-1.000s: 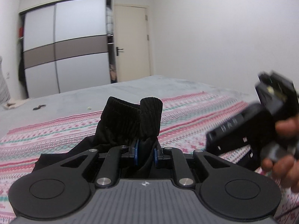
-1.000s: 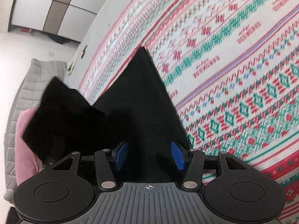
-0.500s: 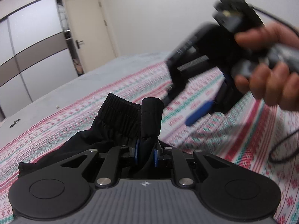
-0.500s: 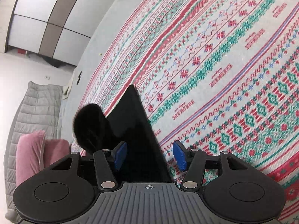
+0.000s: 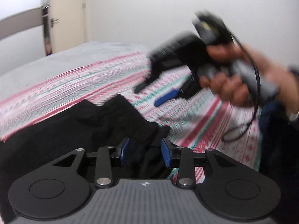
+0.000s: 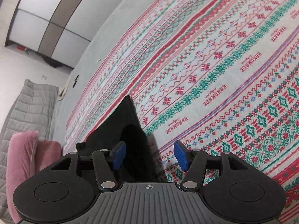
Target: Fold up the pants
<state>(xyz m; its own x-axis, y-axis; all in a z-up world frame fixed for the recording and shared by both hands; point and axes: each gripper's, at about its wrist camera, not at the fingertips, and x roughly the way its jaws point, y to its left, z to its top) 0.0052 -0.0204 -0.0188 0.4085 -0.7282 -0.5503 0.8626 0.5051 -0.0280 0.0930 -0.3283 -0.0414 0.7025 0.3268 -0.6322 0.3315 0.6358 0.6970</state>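
Note:
The black pants (image 5: 78,130) lie on the patterned blanket (image 5: 104,74). My left gripper (image 5: 145,152) hovers low over their near edge with its jaws opening. Black cloth sits between the blue pads (image 5: 124,150), but they do not press on it. A hand (image 5: 229,85) holds my right gripper (image 5: 149,97) up over the blanket to the right, blurred. In the right wrist view the right gripper (image 6: 150,155) stands open. A pointed corner of the pants (image 6: 130,123) lies below its left pad, untouched.
The blanket (image 6: 214,65) covers a grey bed (image 6: 97,43). Pink pillows (image 6: 22,155) and a grey quilt (image 6: 24,106) lie at the left. A wardrobe (image 6: 56,18) and a door (image 5: 65,15) stand beyond the bed. A black cable (image 5: 250,112) hangs from the right gripper.
The left jaws have parted and let go of the bunched cloth they pinched upright; it has sunk flat. The left view swung right and down. The right gripper rose clear of the pants.

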